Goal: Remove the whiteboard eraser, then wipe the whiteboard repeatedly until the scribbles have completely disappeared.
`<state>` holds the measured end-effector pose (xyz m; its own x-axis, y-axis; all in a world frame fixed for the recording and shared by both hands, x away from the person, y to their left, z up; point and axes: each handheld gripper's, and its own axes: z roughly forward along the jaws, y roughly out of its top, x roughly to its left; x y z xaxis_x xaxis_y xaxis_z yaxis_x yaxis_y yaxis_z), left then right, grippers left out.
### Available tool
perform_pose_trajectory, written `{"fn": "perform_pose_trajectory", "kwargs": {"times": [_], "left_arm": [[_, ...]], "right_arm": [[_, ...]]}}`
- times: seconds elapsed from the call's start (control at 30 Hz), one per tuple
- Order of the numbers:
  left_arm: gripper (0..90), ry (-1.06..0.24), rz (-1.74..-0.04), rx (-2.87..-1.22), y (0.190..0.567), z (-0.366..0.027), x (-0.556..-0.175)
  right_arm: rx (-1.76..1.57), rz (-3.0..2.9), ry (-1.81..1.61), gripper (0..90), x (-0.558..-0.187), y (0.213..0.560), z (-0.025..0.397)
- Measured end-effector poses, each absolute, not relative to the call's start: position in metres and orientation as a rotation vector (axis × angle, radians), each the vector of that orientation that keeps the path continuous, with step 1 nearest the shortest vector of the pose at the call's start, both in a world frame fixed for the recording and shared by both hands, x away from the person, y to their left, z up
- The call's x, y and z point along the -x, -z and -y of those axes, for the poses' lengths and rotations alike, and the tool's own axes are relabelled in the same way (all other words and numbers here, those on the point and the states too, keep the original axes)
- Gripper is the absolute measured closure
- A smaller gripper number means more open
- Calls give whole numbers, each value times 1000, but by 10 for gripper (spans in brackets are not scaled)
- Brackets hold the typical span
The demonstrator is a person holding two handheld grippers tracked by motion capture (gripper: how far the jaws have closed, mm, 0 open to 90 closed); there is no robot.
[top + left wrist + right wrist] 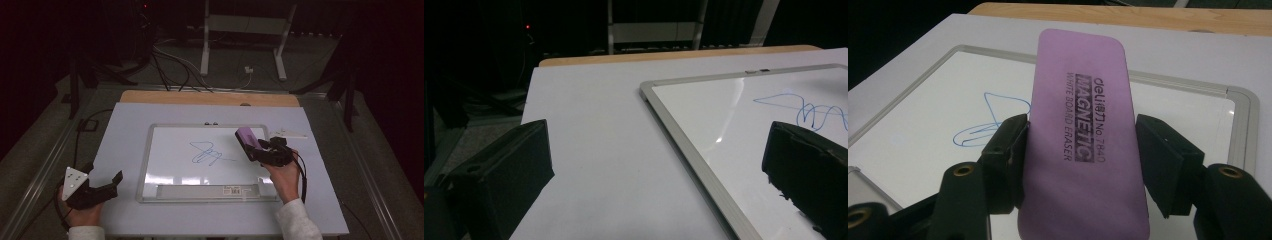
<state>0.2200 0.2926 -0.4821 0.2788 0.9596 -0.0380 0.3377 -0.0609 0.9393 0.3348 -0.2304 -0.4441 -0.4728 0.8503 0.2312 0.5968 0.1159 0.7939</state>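
The right gripper (256, 148) grasps a purple whiteboard eraser (1080, 135), tilted over the whiteboard (165, 165). The left gripper (107, 187) rests spread apart, holding nothing, on the white table (125, 125); the room is dark.

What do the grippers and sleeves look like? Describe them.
Both grippers, left gripper and right gripper, are black with two blocky jaws. The left carries a grey three-cornered plate with dark dots. A black cable trails from the right. Both sleeves are white.

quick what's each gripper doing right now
Left gripper: open, holding nothing, beside the whiteboard.
Right gripper: shut on the purple whiteboard eraser.
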Motion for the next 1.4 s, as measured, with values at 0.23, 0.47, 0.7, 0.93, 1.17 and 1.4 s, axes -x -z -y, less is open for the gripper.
{"fn": "perform_pose_trajectory", "kwargs": {"times": [0.23,0.47,0.7,0.93,1.17,1.4], "left_arm": [[7,-815,-1228,-1587,483,-293,-220],[7,-815,-1230,-1586,483,-292,-220],[7,-814,-1232,-1591,483,-293,-220],[7,-815,-1236,-1593,484,-292,-221],[7,-815,-1234,-1596,484,-292,-221],[7,-814,-1235,-1595,484,-292,-221]], "right_arm": [[-1416,-2125,-1286,409,-338,445,226],[-1397,-2144,-1284,409,-340,444,219],[-1381,-2159,-1290,409,-341,444,212],[-1361,-2178,-1296,409,-343,445,204],[-1347,-2195,-1306,409,-344,447,196],[-1332,-2212,-1310,409,-345,448,190]]}}
